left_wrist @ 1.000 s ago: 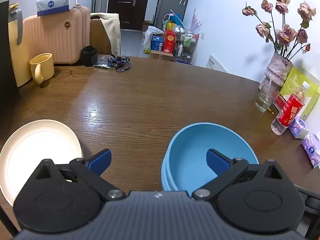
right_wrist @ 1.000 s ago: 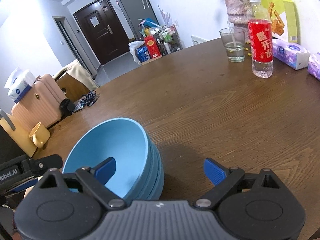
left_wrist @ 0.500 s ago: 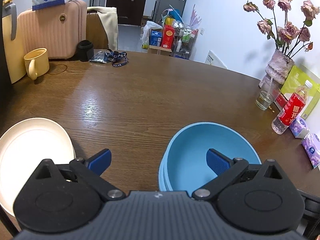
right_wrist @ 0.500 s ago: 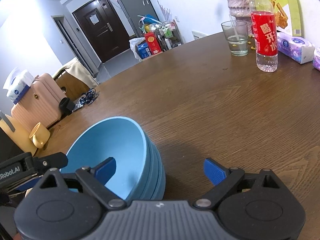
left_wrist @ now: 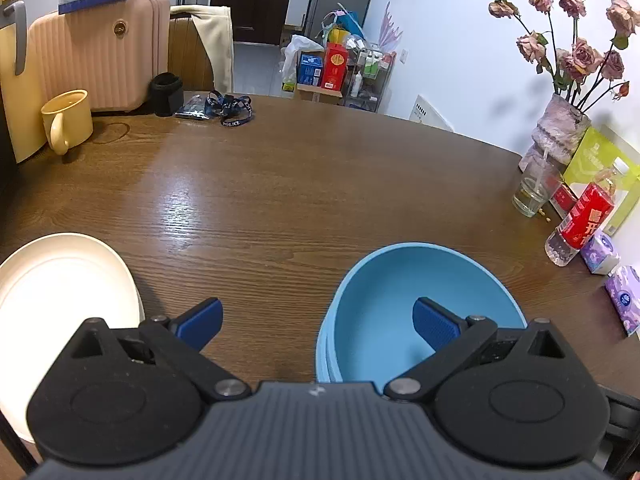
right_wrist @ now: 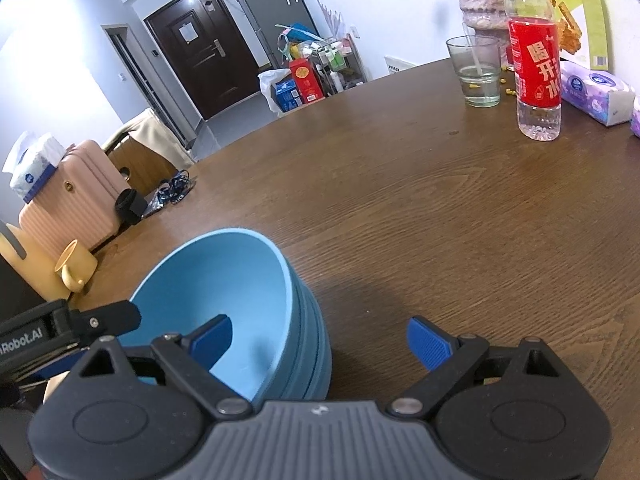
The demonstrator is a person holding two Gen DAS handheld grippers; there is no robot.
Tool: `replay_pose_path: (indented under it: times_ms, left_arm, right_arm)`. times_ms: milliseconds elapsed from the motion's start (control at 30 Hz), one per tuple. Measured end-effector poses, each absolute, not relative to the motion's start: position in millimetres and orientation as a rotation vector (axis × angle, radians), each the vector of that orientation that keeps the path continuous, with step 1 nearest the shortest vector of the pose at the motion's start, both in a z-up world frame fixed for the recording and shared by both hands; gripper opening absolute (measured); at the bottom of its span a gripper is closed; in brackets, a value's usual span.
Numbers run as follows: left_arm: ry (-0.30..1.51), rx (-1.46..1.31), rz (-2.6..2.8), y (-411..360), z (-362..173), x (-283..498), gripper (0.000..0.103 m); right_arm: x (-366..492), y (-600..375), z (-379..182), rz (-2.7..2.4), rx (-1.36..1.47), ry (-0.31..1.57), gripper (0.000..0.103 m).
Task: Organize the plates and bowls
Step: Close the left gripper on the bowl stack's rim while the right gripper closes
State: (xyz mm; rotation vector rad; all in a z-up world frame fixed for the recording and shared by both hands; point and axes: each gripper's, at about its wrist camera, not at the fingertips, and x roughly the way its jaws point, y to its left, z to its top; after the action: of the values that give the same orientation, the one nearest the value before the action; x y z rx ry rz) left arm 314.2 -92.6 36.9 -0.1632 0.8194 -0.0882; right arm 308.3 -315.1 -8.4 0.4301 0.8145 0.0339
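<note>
In the left wrist view my left claw (left_wrist: 316,316) is released, jaws spread wide: one pad hangs over bare table (left_wrist: 280,184), the other inside the stack of blue bowls (left_wrist: 404,312) at lower right, while the cream plate (left_wrist: 60,292) lies at lower left, partly cut off by the frame. In the right wrist view my right claw (right_wrist: 320,340) is likewise released, straddling the bowls' near wall at lower centre. To grip well I would judge it best to sink one pad deeper inside before closing. How many bowls are nested I cannot count surely, and the claw bodies hide the near rims
</note>
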Motion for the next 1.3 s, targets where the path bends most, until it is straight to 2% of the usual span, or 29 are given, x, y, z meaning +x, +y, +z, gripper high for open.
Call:
replay_pose_path:
  times_ms: [167, 433, 533, 633, 700, 833, 1033, 1233, 1300]
  left_arm:
    - [0.827, -0.156, -0.095, -94.4, 33.7, 318.0, 0.103]
    - [0.841, -0.136, -0.106, -101.7, 29.2, 326.2, 0.099]
    - [0.857, -0.134, -0.114, -103.7, 24.8, 329.8, 0.091]
    - [0.879, -0.132, -0.121, -106.3, 18.4, 333.6, 0.078]
    - [0.902, -0.142, -0.129, -106.7, 13.4, 337.1, 0.071]
    - [0.925, -0.151, -0.132, -107.1, 7.1, 340.5, 0.065]
    - [0.952, -0.163, -0.143, -107.6, 1.5, 343.7, 0.049]
    - [0.984, -0.178, -0.158, -106.5, -4.2, 345.5, 0.035]
    - [0.993, -0.184, -0.165, -105.6, -5.5, 345.6, 0.030]
  right_arm:
    - [313.2, -311.8, -13.6, 0.038, 0.429, 0.828, 0.092]
    - [321.4, -308.7, -22.2, 0.042, 0.434, 0.852, 0.080]
    - [324.3, -308.7, -25.0, 0.040, 0.437, 0.861, 0.078]
    - [326.4, -308.1, -29.3, 0.044, 0.439, 0.871, 0.075]
    - [328.3, -308.4, -32.3, 0.047, 0.444, 0.883, 0.069]
    - [330.8, -309.6, -37.2, 0.065, 0.461, 0.895, 0.066]
    - [333.3, -308.3, -38.4, 0.079, 0.469, 0.904, 0.057]
    - [333.2, -307.2, -39.3, 0.105, 0.490, 0.919, 0.041]
    - [332.9, -307.4, -39.5, 0.100, 0.494, 0.921, 0.039]
